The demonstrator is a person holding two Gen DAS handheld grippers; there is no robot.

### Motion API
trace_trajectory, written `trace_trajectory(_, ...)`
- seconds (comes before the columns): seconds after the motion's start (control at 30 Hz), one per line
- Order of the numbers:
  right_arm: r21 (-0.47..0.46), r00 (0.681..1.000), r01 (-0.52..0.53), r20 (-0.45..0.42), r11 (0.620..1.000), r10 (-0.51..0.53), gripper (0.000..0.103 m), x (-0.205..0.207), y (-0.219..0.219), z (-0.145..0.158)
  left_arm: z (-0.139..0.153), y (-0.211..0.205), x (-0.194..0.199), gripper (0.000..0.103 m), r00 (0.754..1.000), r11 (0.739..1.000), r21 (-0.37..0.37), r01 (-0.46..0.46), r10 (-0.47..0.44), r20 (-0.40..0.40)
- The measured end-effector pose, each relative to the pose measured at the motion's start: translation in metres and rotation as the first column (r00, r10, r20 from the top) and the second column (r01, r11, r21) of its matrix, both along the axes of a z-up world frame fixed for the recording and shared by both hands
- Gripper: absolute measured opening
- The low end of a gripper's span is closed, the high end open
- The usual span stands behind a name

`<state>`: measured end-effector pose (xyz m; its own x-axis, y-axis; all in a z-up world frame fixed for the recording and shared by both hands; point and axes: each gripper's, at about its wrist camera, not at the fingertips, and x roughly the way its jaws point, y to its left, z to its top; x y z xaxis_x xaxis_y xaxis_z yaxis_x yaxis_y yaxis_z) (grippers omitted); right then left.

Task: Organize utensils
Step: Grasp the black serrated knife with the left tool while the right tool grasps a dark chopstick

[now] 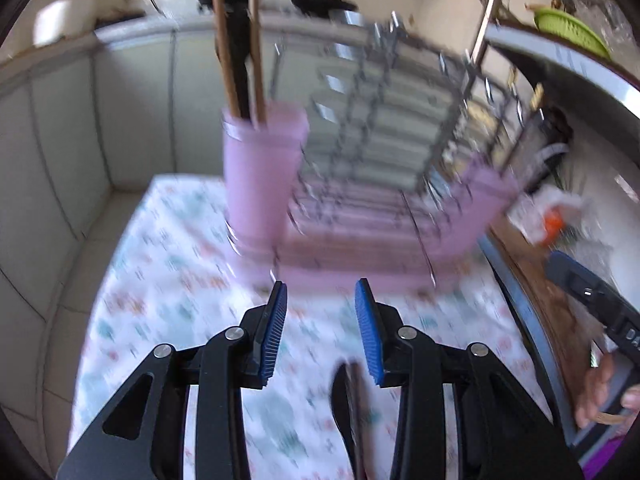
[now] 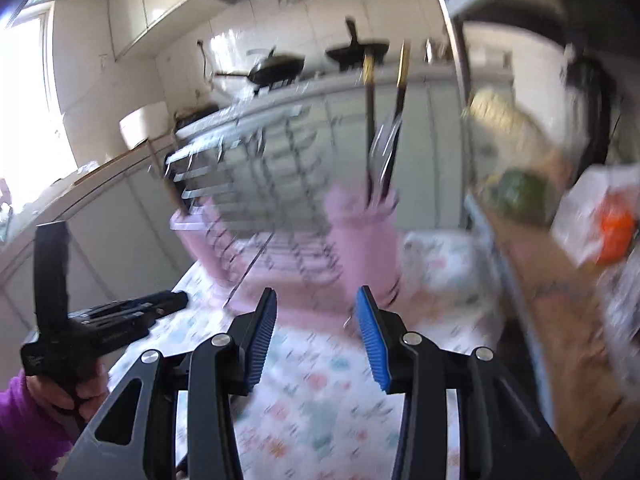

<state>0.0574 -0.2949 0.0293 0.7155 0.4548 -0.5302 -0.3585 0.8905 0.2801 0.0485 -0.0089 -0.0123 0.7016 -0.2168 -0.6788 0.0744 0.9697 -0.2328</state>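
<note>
Both the left gripper [image 1: 320,300] and right gripper [image 2: 316,308] stand with jaws apart, holding nothing. A dark utensil [image 1: 352,408] lies on the patterned tablecloth [image 1: 160,300] directly under the left jaws, its long axis running toward the pink holder [image 1: 260,176] at the rack's [image 1: 392,140] corner

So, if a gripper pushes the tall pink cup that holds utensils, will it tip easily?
Probably yes: the pink cup is tall and narrow, and its long utensils stand far above the rim. It looks like light plastic, so it may slide on the cloth.
</note>
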Motion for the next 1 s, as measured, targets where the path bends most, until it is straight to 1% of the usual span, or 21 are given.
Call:
trace_trajectory(0.07, 0.060, 0.995, -0.032, -0.097, 0.998, 0.038, 0.039, 0.001, 0.003, -0.012, -0.005, 0.000, -0.001, 0.035, 0.999, 0.999, -0.038, 0.008, -0.010, -0.038)
trace_trajectory(0.1, 0.098, 0.986, -0.040, -0.155, 0.994, 0.055, 0.036, 0.002, 0.005, -0.019, -0.008, 0.004, -0.005, 0.035, 0.999, 0.999, -0.052, -0.005, 0.002, -0.051)
trace_trajectory(0.13, 0.128, 0.976, -0.047, -0.205, 0.991, 0.072, 0.036, 0.004, 0.008, -0.026, -0.012, 0.004, -0.008, 0.035, 0.998, 0.998, -0.059, -0.010, 0.007, -0.055)
trace_trajectory(0.2, 0.194, 0.940, -0.073, -0.313, 0.978, 0.133, 0.035, 0.007, 0.018, -0.042, -0.015, 0.011, -0.015, 0.035, 0.997, 0.997, -0.075, -0.021, 0.016, -0.070)
trace_trajectory(0.23, 0.222, 0.917, -0.082, -0.365, 0.971, 0.161, 0.035, 0.010, 0.027, -0.052, -0.016, 0.014, -0.019, 0.035, 0.997, 0.997, -0.079, -0.022, 0.016, -0.073)
trace_trajectory(0.37, 0.241, 0.849, -0.074, -0.494, 0.968, 0.188, 0.035, 0.019, 0.056, -0.082, -0.016, 0.025, -0.035, 0.035, 0.997, 0.999, -0.044, -0.017, 0.014, -0.073)
trace_trajectory(0.43, 0.242, 0.821, -0.058, -0.541, 0.968, 0.185, 0.035, 0.023, 0.068, -0.095, -0.016, 0.030, -0.039, 0.035, 0.997, 0.999, -0.045, -0.012, 0.008, -0.073)
trace_trajectory(0.5, 0.205, 0.801, -0.038, -0.579, 0.978, 0.152, 0.035, 0.030, 0.080, -0.106, -0.017, 0.038, -0.044, 0.035, 0.997, 0.998, -0.058, -0.013, 0.008, -0.072)
trace_trajectory(0.57, 0.175, 0.797, -0.026, -0.590, 0.984, 0.126, 0.034, 0.031, 0.088, -0.112, -0.020, 0.044, -0.046, 0.035, 0.997, 0.997, -0.076, -0.015, 0.009, -0.074)
trace_trajectory(0.67, 0.157, 0.785, -0.017, -0.609, 0.987, 0.110, 0.034, 0.036, 0.099, -0.121, -0.024, 0.055, -0.047, 0.035, 0.997, 0.994, -0.103, -0.021, 0.013, -0.077)
trace_trajectory(0.7, 0.157, 0.782, -0.014, -0.613, 0.988, 0.108, 0.032, 0.037, 0.102, -0.124, -0.025, 0.057, -0.048, 0.035, 0.997, 0.994, -0.109, -0.024, 0.015, -0.079)
trace_trajectory(0.73, 0.161, 0.776, -0.011, -0.621, 0.987, 0.109, 0.026, 0.039, 0.106, -0.127, -0.027, 0.059, -0.048, 0.035, 0.996, 0.993, -0.114, -0.025, 0.016, -0.083)
trace_trajectory(0.77, 0.157, 0.772, -0.009, -0.627, 0.987, 0.107, 0.009, 0.041, 0.110, -0.130, -0.028, 0.061, -0.048, 0.035, 0.996, 0.993, -0.119, -0.027, 0.017, -0.086)
trace_trajectory(0.8, 0.147, 0.769, -0.004, -0.631, 0.989, 0.097, 0.009, 0.043, 0.112, -0.132, -0.030, 0.064, -0.047, 0.035, 0.996, 0.992, -0.123, -0.028, 0.017, -0.090)
trace_trajectory(0.87, 0.156, 0.770, 0.013, -0.632, 0.988, 0.090, 0.007, 0.044, 0.112, -0.134, -0.032, 0.066, -0.047, 0.035, 0.995, 0.992, -0.120, -0.026, 0.015, -0.095)
trace_trajectory(0.93, 0.142, 0.781, 0.024, -0.620, 0.990, 0.070, 0.007, 0.043, 0.108, -0.130, -0.034, 0.067, -0.046, 0.035, 0.994, 0.994, -0.109, -0.019, 0.008, -0.105)
trace_trajectory(1.0, 0.154, 0.787, 0.044, -0.614, 0.987, 0.061, 0.007, 0.040, 0.094, -0.124, -0.036, 0.065, -0.045, 0.035, 0.992, 0.994, -0.105, -0.009, -0.005, -0.126)
